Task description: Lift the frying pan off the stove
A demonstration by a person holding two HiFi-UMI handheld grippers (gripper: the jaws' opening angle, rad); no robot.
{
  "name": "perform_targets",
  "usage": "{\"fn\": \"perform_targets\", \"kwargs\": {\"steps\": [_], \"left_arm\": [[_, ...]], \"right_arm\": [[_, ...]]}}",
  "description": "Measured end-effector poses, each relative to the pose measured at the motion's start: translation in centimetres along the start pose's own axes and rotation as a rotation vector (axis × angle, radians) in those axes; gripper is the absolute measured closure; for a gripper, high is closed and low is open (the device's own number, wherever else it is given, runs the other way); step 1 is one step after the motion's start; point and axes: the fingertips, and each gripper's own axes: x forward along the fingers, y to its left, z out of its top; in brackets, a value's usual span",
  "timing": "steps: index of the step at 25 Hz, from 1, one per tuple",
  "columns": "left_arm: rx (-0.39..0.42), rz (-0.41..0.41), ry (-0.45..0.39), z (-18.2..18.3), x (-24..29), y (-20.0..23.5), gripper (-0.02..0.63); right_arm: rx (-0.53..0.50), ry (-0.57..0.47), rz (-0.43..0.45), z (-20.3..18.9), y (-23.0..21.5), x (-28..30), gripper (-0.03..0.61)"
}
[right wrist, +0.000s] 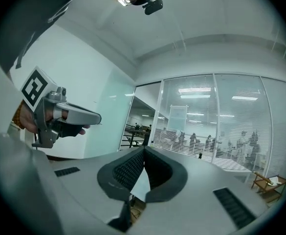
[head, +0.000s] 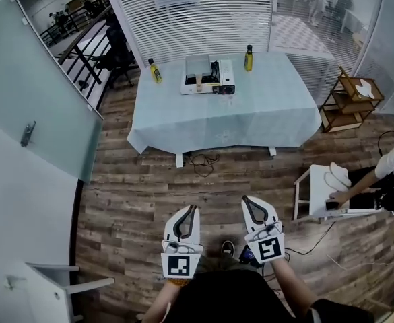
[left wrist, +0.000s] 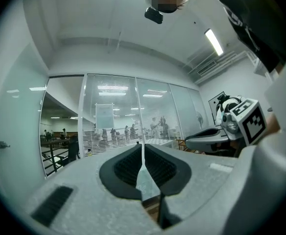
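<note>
Bare wooden floor (head: 149, 200) lies between the person and the table, with nothing standing in the path. At 8 o'clock stands a white chair (head: 45, 281). At 3 o'clock there is a small white stand (head: 311, 180), and another person's hand (head: 337, 202) reaches onto it. A loose cable (head: 200, 161) lies on the floor at the table's near edge.

At 12 o'clock, well off, the table (head: 223, 116) wears a pale blue cloth. The stove (head: 208, 79) sits at its far side, between two yellow bottles, one at 11 o'clock (head: 155, 71) and the other at 1 o'clock (head: 248, 58). A grey shape (head: 197, 66) on the stove's left half may be the frying pan, but it is too small to be sure. A wooden shelf (head: 350, 96) stands at 2 o'clock.

Both forearms are held low and close to the body, side by side, and the grippers point level toward the table. The left gripper (head: 194, 208) has its jaws pressed together with nothing between them. The right gripper (head: 246, 199) is the same, closed and empty, and both are well apart from the stove.
</note>
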Motion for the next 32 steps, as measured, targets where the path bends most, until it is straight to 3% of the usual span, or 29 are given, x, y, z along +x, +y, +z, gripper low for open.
{"fn": "perform_targets", "kwargs": {"steps": [10, 22, 32], "left_arm": [[-0.029, 0.022, 0.025, -1.6, 5.2, 2.4, 0.584], [-0.069, -0.073, -0.063, -1.3, 17.6, 9.1, 0.584], [-0.114, -0.157, -0.039, -3.5, 24.9, 16.7, 0.584]], "right_arm": [[-0.003, 0.02, 0.008, -1.8, -3.4, 4.5, 0.579], [-0.057, 0.071, -0.071, -1.2, -9.0, 14.6, 0.578], [-0.06, 0.101, -0.067, -1.1, -10.6, 25.2, 0.578]]}}
